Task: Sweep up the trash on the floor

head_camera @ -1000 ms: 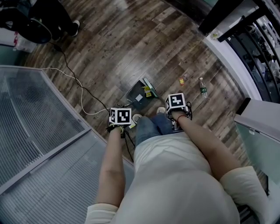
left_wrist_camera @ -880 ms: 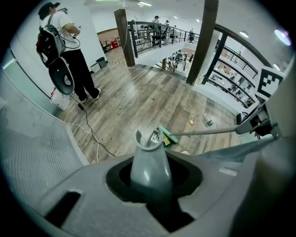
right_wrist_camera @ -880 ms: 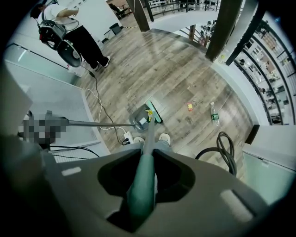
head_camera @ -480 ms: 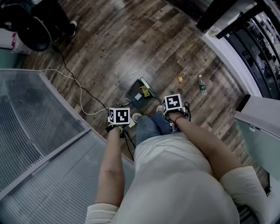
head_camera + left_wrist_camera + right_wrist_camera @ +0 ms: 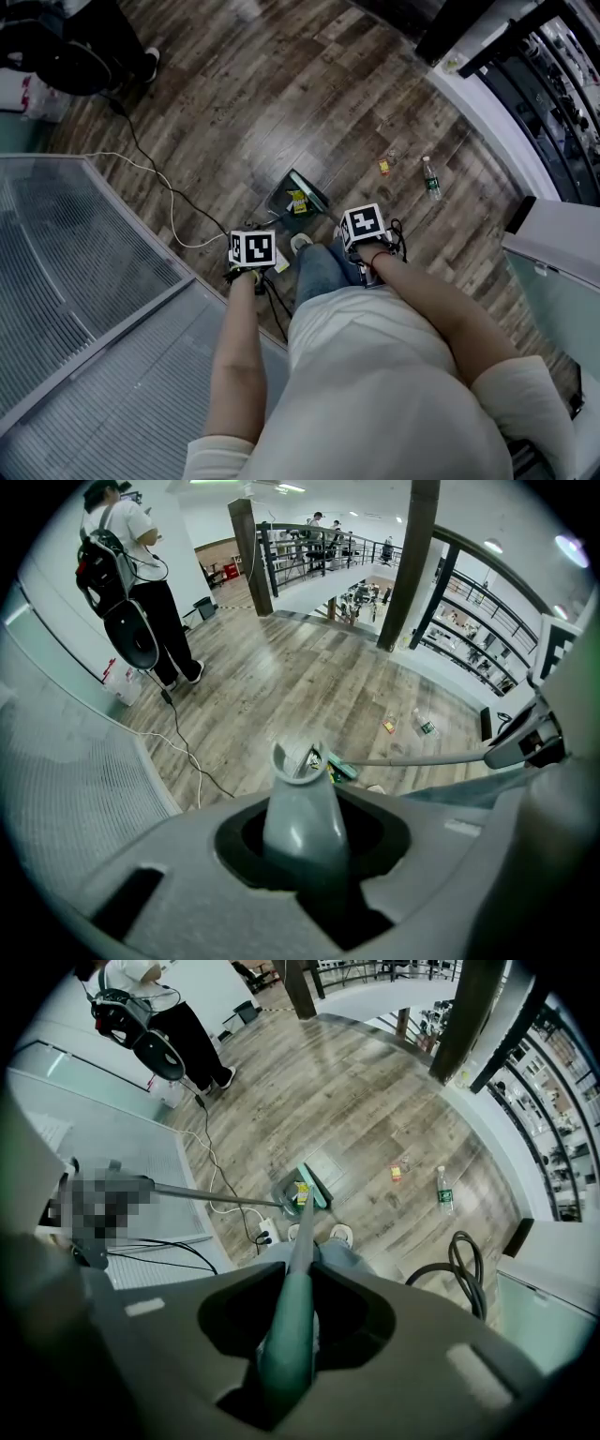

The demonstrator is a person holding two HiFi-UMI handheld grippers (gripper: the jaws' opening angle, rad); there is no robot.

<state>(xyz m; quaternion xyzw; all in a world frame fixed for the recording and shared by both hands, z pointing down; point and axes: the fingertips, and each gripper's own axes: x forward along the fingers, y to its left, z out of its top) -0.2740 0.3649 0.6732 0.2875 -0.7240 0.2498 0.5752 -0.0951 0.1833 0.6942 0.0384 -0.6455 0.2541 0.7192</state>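
My left gripper (image 5: 251, 251) (image 5: 302, 844) is shut on the grey handle of a long dustpan (image 5: 292, 197) (image 5: 296, 758) (image 5: 286, 1188), which sits on the wood floor just ahead of the person's feet. Yellow scraps (image 5: 298, 201) lie inside it. My right gripper (image 5: 364, 228) (image 5: 289, 1340) is shut on the green broom handle. The green broom head (image 5: 314, 1188) (image 5: 340, 768) rests at the dustpan's mouth. A small wrapper (image 5: 383, 167) (image 5: 397, 1172) and a plastic bottle (image 5: 430, 180) (image 5: 444, 1191) lie on the floor to the right, apart from the broom.
A glass partition (image 5: 84, 281) stands at the left. A white cable (image 5: 169, 202) runs to a power strip (image 5: 265, 1235). A person with a backpack (image 5: 131, 583) stands at the far left. A white ledge and railing (image 5: 487, 112) border the right. A black cable loop (image 5: 459, 1260) hangs near my right gripper.
My right gripper has shifted a little left and back toward the body. The dustpan with the broom head has slid slightly left and farther away. My left gripper has barely moved.
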